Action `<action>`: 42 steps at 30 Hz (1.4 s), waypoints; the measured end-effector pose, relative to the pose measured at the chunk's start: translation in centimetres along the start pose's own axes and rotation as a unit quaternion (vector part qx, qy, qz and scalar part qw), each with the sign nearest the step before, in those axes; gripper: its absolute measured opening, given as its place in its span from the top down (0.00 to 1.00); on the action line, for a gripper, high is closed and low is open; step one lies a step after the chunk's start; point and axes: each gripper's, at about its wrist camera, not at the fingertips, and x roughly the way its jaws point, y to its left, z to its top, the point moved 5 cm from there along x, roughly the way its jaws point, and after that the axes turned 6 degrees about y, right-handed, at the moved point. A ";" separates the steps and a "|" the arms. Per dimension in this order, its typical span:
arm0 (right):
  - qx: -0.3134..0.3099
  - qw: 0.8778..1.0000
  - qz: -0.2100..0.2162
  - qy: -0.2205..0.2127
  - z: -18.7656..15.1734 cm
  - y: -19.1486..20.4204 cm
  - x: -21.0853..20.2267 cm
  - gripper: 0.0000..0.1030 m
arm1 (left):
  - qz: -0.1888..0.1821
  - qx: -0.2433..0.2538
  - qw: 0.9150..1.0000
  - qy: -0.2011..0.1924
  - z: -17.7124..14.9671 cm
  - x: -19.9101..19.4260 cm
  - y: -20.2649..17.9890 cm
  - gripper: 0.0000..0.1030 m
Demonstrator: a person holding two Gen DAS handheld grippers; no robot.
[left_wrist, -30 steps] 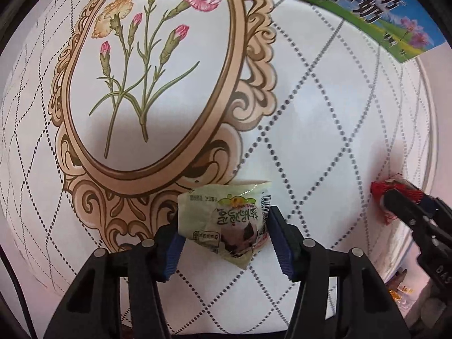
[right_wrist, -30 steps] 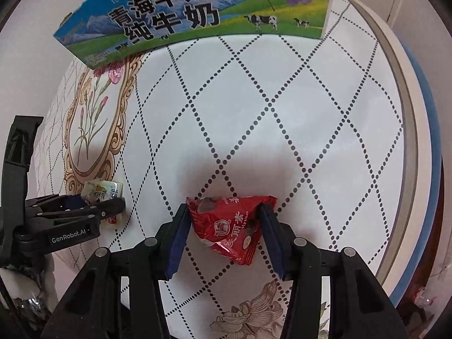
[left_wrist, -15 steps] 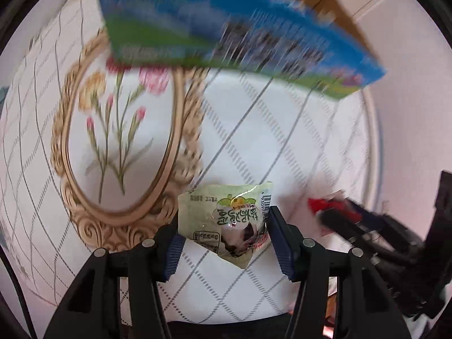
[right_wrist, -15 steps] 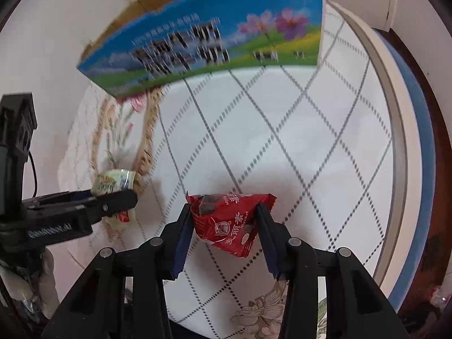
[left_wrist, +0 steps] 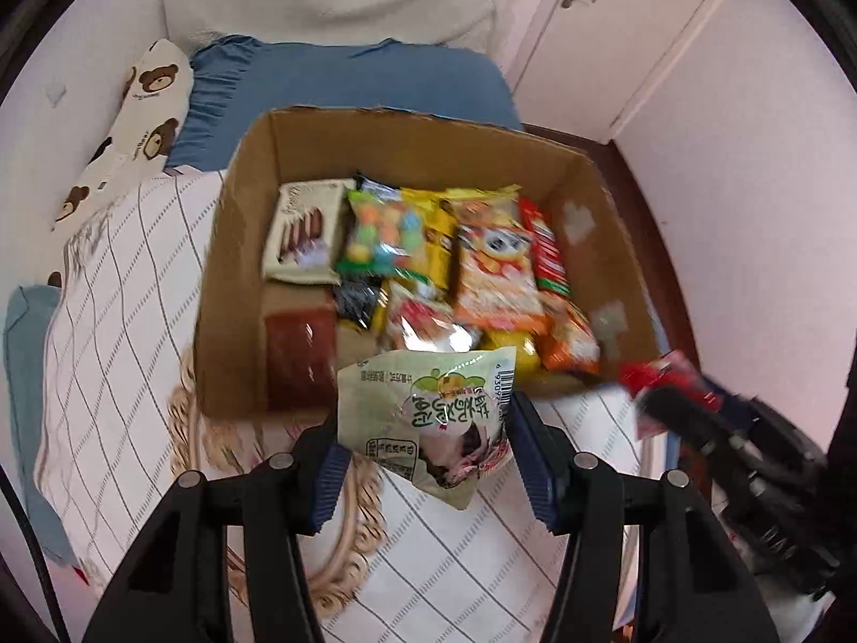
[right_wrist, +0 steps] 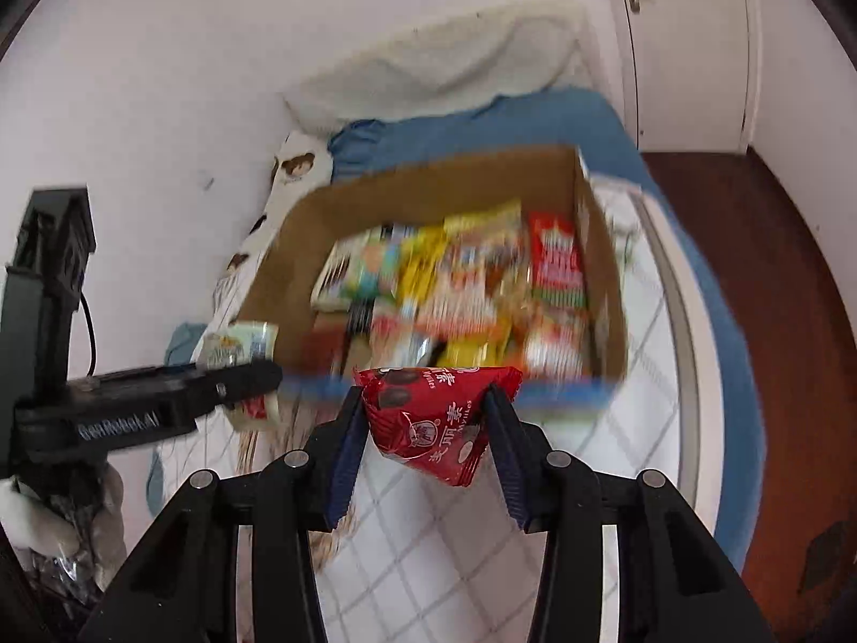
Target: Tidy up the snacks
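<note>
My left gripper (left_wrist: 426, 445) is shut on a pale green snack packet (left_wrist: 428, 418), held in the air in front of an open cardboard box (left_wrist: 230, 278). The box holds several snack packs, among them an orange bag (left_wrist: 495, 273) and a cream biscuit pack (left_wrist: 302, 230). My right gripper (right_wrist: 428, 428) is shut on a red snack packet (right_wrist: 434, 428), also raised before the box (right_wrist: 284, 273). In the left wrist view the right gripper (left_wrist: 675, 407) shows blurred at the right with its red packet (left_wrist: 651, 375). The right wrist view has the left gripper (right_wrist: 252, 375) at the left with the green packet (right_wrist: 241, 348).
The box stands on a white quilted cloth (left_wrist: 107, 348) with a dotted diamond pattern and a gold oval frame print (left_wrist: 348, 546). Behind it lie a blue pillow (left_wrist: 343, 80) and a bear-print pillow (left_wrist: 128, 123). A white door (right_wrist: 691, 43) and brown floor (right_wrist: 776, 294) are at the right.
Both grippers rose and tilted up with their packets still held. The view went from the box's printed side to its open top with the snacks inside.
</note>
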 end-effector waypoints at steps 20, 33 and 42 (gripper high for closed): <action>0.030 0.983 -0.136 0.116 3.4 -5.0 8.9 0.04 | 0.090 -0.025 0.994 0.064 3.3 8.2 3.3 0.04; 0.023 0.985 -0.152 0.080 3.4 -3.8 5.9 0.02 | 0.084 -0.030 0.996 0.013 2.6 4.5 2.4 0.04; 0.007 0.989 -0.145 0.034 1.3 -1.5 0.8 0.02 | 0.092 -0.023 0.993 -0.063 -0.8 -0.8 1.0 0.04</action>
